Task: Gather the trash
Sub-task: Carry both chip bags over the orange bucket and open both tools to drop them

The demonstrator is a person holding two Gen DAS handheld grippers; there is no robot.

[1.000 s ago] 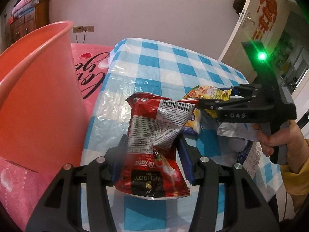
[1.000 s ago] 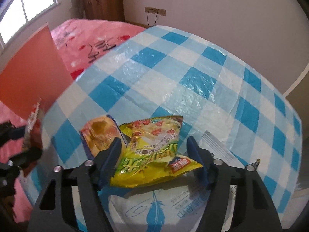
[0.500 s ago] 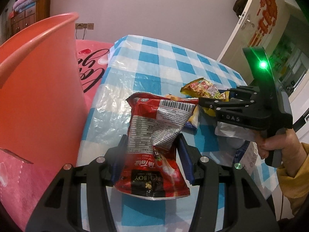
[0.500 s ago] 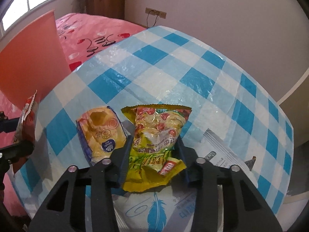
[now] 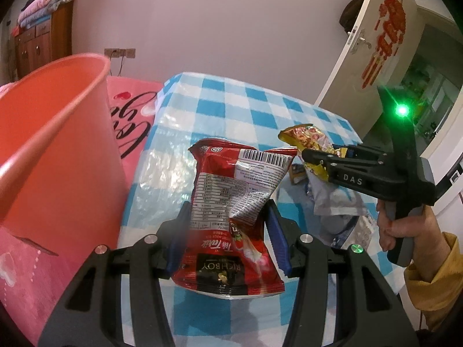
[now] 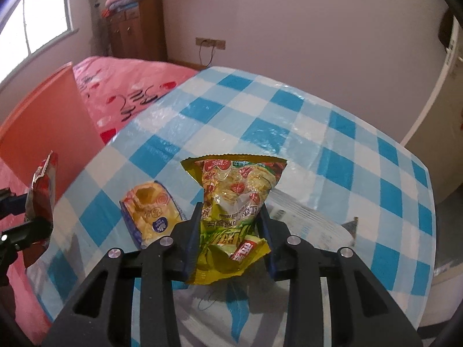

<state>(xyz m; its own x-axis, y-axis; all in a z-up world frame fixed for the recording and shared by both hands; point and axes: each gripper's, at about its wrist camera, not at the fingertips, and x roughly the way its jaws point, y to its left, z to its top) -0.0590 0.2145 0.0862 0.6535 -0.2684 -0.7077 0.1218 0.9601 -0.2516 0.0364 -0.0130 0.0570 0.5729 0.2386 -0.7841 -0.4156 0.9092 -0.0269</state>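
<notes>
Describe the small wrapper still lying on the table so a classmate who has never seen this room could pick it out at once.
Find the blue-and-white checked table. Near its front edge, just left of the right gripper, lies a small packet. Unlike the yellow-green bag held in that gripper, it lies flat, pale yellow with dark blue edges and a round blue logo.
</notes>
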